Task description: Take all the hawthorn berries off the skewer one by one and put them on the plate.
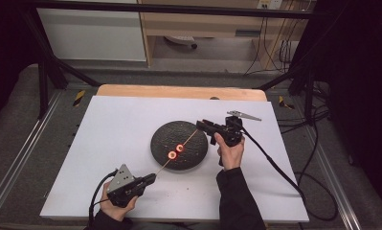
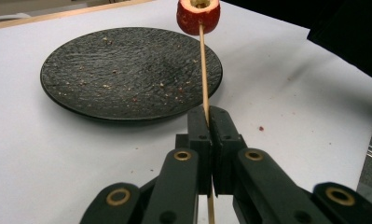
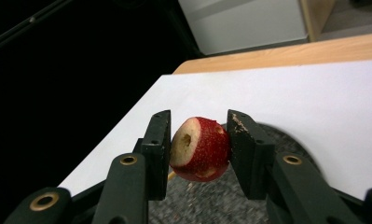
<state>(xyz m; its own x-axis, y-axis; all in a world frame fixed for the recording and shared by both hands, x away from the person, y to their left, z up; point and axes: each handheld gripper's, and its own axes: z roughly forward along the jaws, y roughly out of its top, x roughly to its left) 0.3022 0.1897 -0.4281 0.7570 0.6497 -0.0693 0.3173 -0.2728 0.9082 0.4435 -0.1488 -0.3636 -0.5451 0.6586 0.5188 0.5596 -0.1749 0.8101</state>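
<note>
White tabletop (image 1: 131, 120) fills the middle of the high view; a bare wooden edge shows along its far side.

Dark, rough-surfaced round plate (image 1: 179, 144) sits at the centre of the frame, crumbs scattered over it in the left gripper view (image 2: 127, 74).

Left gripper (image 1: 150, 179), lower left of the high view, held in a hand at the bottom edge. Jaws pressed together and clamped on the near end of a thin wooden skewer (image 1: 163, 166). In the left gripper view the skewer (image 2: 203, 70) rises straight up from between the closed jaws toward the top of the frame.

Right gripper (image 1: 202, 124), right of centre in the high view, at the plate's upper right rim. Jaws clamped on a red cored fruit piece (image 3: 200, 149), pale cut face turned left in the right gripper view, centre of frame. A sliver of skewer shows just below it; whether it has entered the core is hard to tell.

Two red fruit pieces (image 1: 175, 151) sit threaded on the skewer above the plate's centre. One fruit piece (image 2: 198, 15) shows at the top of the left gripper view.
</note>
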